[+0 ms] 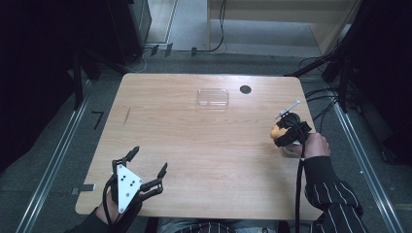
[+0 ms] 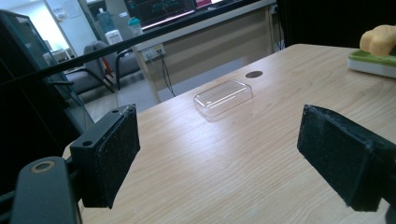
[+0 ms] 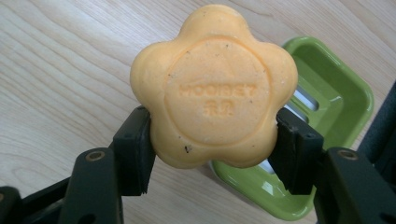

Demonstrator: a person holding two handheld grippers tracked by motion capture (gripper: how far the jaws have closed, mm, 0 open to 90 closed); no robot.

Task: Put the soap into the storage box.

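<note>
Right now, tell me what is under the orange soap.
Held in the right claw, the orange soap hangs over the wooden table and green soap dish; the dish's near part is covered.

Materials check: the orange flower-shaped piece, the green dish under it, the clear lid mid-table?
Orange flower piece: looks like moulded bar soap, matte and waxy, with embossed lettering and small dark specks.
Green dish: probably glossy plastic, with smooth rounded walls, highlights and slots in its floor.
Clear lid: likely thin transparent plastic; the wood grain shows through it and its edges glint.

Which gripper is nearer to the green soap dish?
Right. The right gripper holds the orange soap just above the green soap dish; the left gripper waits open across the table.
</note>
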